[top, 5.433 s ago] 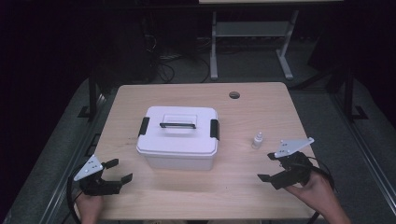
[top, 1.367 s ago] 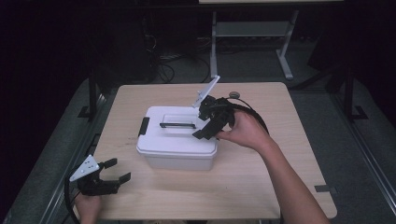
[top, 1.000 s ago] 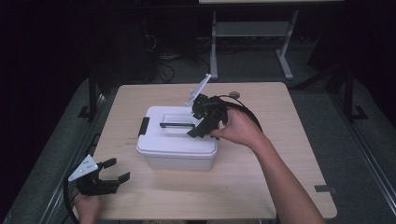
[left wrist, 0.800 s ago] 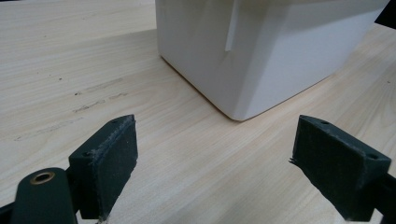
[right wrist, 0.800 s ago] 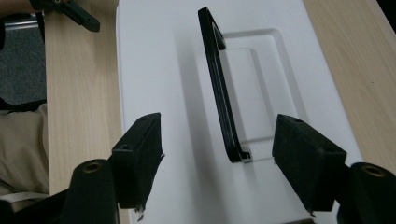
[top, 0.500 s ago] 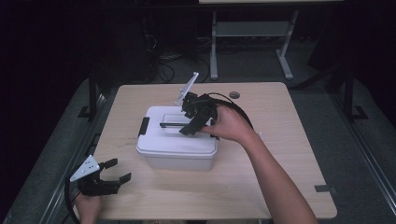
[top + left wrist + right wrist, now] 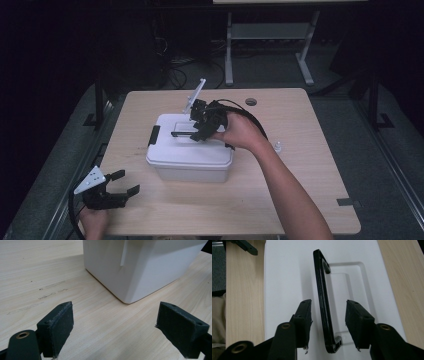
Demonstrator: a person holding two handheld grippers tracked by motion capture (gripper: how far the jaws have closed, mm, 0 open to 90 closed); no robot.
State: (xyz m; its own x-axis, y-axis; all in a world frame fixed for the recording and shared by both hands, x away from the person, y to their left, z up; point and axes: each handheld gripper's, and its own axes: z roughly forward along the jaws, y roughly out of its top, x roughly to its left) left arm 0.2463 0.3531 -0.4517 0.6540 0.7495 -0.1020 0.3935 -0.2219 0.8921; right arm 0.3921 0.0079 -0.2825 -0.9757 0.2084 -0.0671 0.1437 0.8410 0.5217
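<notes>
High view: one box [image 7: 190,155], two grippers [image 7: 200,127] [image 7: 112,192].

Both claws are matte black. The left claw [image 7: 124,183] carries a pale grey three-cornered plate at its ten o'clock and a black cable curling off at seven o'clock. The right claw [image 7: 199,131] bears a similar plate at twelve o'clock and a looping black cable. Its jaws have brass-ringed pivot holes; the person's forearm is bare, unsleeved
</notes>
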